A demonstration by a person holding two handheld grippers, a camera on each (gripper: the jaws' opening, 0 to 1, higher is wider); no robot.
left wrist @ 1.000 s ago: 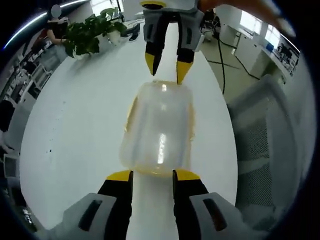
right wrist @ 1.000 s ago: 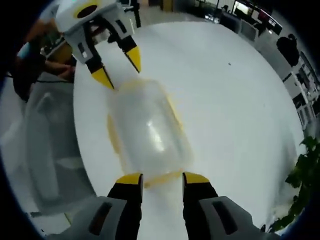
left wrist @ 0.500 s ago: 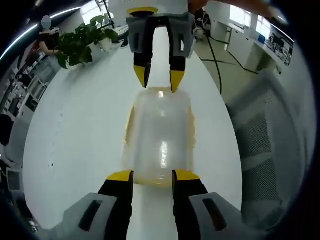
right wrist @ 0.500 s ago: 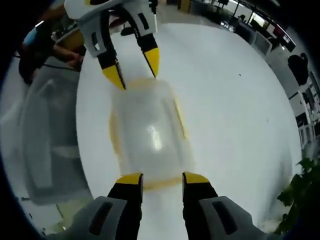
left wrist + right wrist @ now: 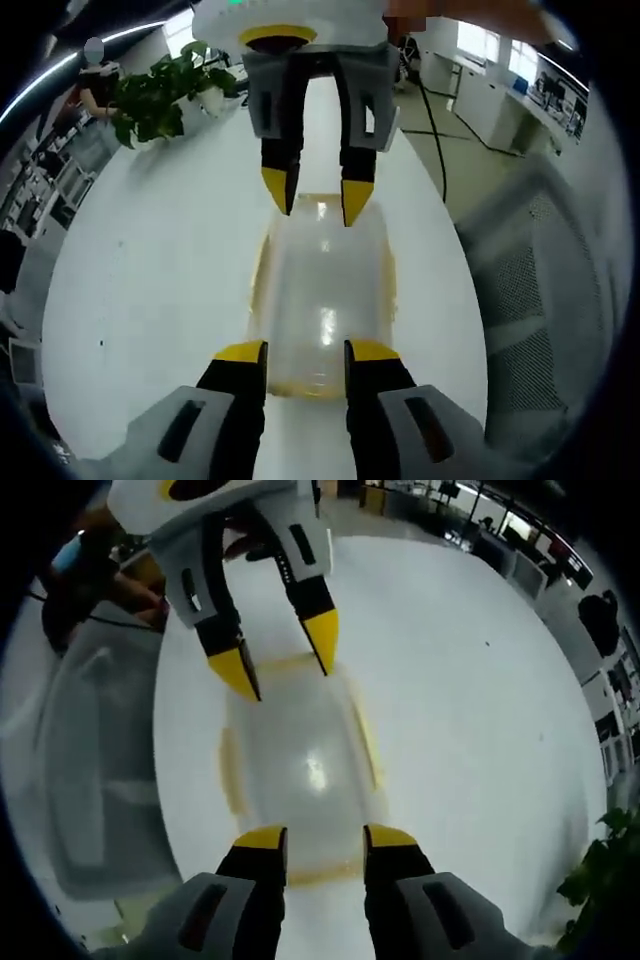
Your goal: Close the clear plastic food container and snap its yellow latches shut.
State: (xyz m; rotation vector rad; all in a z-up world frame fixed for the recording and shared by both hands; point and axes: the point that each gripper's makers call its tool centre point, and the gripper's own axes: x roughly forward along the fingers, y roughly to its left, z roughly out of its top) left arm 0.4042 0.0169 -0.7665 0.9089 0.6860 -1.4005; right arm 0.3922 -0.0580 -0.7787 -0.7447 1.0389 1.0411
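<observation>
The clear plastic food container (image 5: 322, 290) (image 5: 300, 765) lies lid-down-closed on a white table, yellow latches along its sides and ends. In the left gripper view my left gripper (image 5: 308, 351) is open, its yellow tips over the container's near end. The right gripper (image 5: 315, 198) comes in from the top, open, tips over the far end. In the right gripper view my right gripper (image 5: 325, 838) straddles the near end latch (image 5: 320, 872), and the left gripper (image 5: 282, 655) hangs open above the far end. Nothing is gripped.
The white table (image 5: 150, 260) stretches around the container. A potted green plant (image 5: 160, 90) stands at its far left. A grey mesh chair (image 5: 530, 290) sits off the right edge, also the chair (image 5: 90, 770) left of the container. A person's arm (image 5: 90, 570) reaches in.
Both grippers have closed in over the container from opposite ends; each opposing gripper looms larger and its tips now overlap the container's far end. The container has stayed in place.
</observation>
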